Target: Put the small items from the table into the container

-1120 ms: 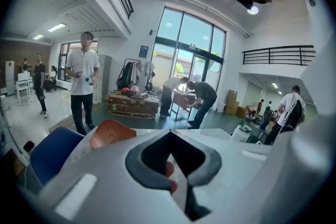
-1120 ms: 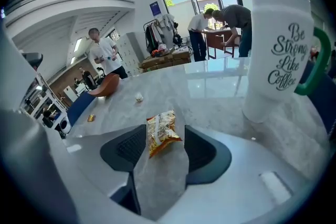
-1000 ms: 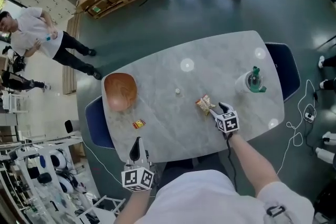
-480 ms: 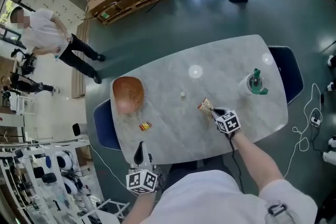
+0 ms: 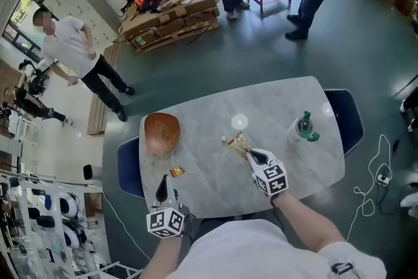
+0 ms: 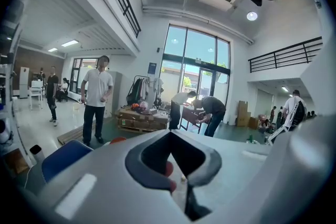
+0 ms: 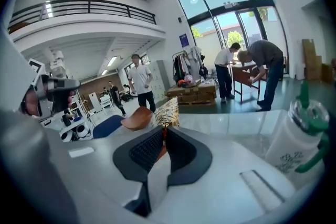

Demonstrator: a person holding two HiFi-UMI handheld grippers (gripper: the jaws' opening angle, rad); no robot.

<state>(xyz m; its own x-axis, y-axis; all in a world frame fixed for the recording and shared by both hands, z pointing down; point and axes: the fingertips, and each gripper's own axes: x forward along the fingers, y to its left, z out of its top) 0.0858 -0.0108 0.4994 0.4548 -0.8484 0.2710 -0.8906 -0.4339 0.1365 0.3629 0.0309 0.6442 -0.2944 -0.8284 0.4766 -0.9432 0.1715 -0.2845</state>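
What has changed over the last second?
The right gripper closed on the snack packet and lifted it off the table. The left gripper is still empty at the near edge; the wooden bowl, small red packet, white piece and cup have not moved.

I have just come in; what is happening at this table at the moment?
A person works at a marble table with a gripper in each hand. The right gripper is shut on a patterned snack packet, held above the tabletop. The left gripper hovers at the near edge, holding nothing. A small red packet and a tiny white item lie outside the wooden bowl.
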